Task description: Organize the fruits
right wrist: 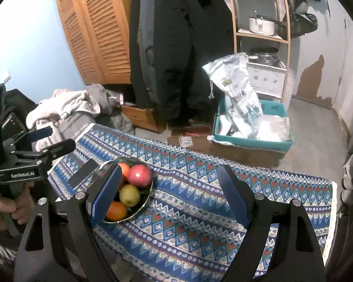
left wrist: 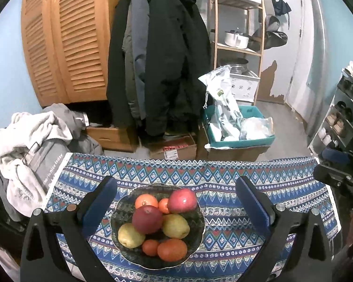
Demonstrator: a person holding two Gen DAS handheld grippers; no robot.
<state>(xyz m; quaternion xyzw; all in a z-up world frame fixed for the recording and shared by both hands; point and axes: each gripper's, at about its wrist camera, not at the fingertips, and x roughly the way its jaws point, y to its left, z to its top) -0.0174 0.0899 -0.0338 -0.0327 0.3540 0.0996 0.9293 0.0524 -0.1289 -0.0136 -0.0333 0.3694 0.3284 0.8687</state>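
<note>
Fruits [left wrist: 157, 223] lie in a bowl [left wrist: 197, 232] on the table [left wrist: 282, 188].

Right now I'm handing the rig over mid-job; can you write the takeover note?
Left hand-held gripper: open, empty, poised over the bowl.
Right hand-held gripper: open, empty, over bare tablecloth beside the bowl.
Fruit: two red apples, two yellow pears and four oranges all sit in the bowl.
Done: fruit gathered in the bowl.
Left: no loose fruit in view; confirm.
</note>
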